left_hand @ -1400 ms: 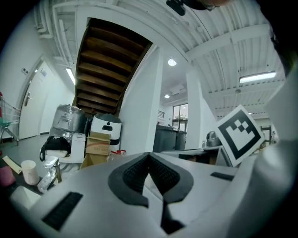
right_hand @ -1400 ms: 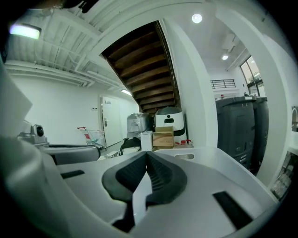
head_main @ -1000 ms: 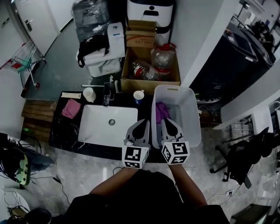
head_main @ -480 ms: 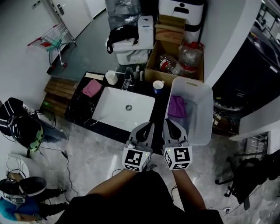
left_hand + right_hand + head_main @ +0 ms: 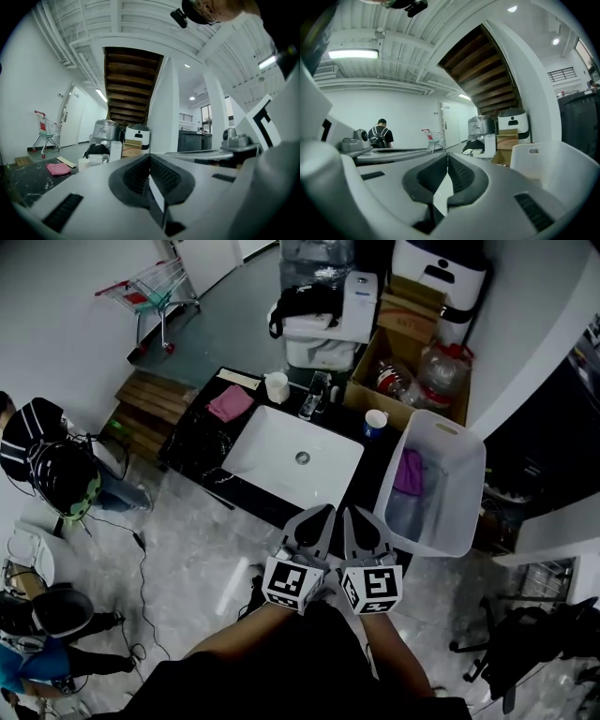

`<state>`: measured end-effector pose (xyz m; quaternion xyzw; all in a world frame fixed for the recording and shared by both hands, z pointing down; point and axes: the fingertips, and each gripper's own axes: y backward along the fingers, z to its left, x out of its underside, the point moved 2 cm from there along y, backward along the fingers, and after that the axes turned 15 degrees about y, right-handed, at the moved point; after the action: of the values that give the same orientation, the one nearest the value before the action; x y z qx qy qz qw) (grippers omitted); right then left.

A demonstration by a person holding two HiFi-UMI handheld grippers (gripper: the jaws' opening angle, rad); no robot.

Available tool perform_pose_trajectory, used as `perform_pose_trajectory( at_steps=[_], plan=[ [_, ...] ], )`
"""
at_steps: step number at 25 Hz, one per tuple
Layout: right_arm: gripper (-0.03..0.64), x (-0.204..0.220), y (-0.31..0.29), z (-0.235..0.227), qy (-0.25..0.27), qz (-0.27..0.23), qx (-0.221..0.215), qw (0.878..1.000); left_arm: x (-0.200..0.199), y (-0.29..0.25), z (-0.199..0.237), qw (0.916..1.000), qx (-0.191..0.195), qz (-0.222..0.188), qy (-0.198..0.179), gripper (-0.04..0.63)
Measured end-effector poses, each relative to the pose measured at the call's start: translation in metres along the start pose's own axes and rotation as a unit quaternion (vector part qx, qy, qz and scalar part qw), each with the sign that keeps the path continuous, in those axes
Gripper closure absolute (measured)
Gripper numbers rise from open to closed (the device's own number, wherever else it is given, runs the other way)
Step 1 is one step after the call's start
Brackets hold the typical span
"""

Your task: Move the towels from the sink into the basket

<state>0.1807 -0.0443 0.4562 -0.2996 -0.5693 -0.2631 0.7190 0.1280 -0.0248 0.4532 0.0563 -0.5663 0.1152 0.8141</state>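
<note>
The white sink [image 5: 277,457] is set in a black counter and has no towel in it. To its right stands the white basket [image 5: 466,486], holding a purple towel [image 5: 409,472] at its far end. A pink towel [image 5: 230,403] [image 5: 58,168] lies on the counter left of the sink. My left gripper [image 5: 323,513] [image 5: 149,157] and right gripper [image 5: 348,514] [image 5: 447,157] are side by side over the floor, just in front of the counter's near edge. Both are shut and hold nothing. The basket's wall [image 5: 540,161] shows at the right of the right gripper view.
A faucet [image 5: 312,400], a white cup [image 5: 276,387] and a blue-rimmed cup [image 5: 376,423] stand behind the sink. A cardboard box [image 5: 410,378] of bottles sits beyond. Cables cross the floor at left, near a seated person [image 5: 44,470]. A shopping cart [image 5: 159,285] stands far off.
Both grippers have drawn back from over the counter edge and the basket to the floor side of the counter. The view has swung, so sink and basket now lie farther off.
</note>
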Motion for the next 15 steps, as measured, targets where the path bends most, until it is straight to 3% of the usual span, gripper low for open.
perform_pose_trajectory(
  at_steps=[6, 10, 15],
  plan=[
    [0.597, -0.018, -0.047, 0.073, 0.034, -0.005, -0.051, 0.998, -0.014, 0.044, 0.07, 0.9987, -0.041, -0.007, 0.031, 0.583],
    [0.597, -0.031, -0.084, 0.13, 0.058, -0.005, -0.084, 0.995, -0.031, 0.075, 0.122, 0.9978, -0.062, -0.017, 0.017, 0.583],
    [0.597, -0.044, -0.138, 0.195, 0.063, 0.003, -0.119, 0.991, -0.058, 0.106, 0.194, 0.9962, -0.077, -0.032, 0.025, 0.583]
  ],
)
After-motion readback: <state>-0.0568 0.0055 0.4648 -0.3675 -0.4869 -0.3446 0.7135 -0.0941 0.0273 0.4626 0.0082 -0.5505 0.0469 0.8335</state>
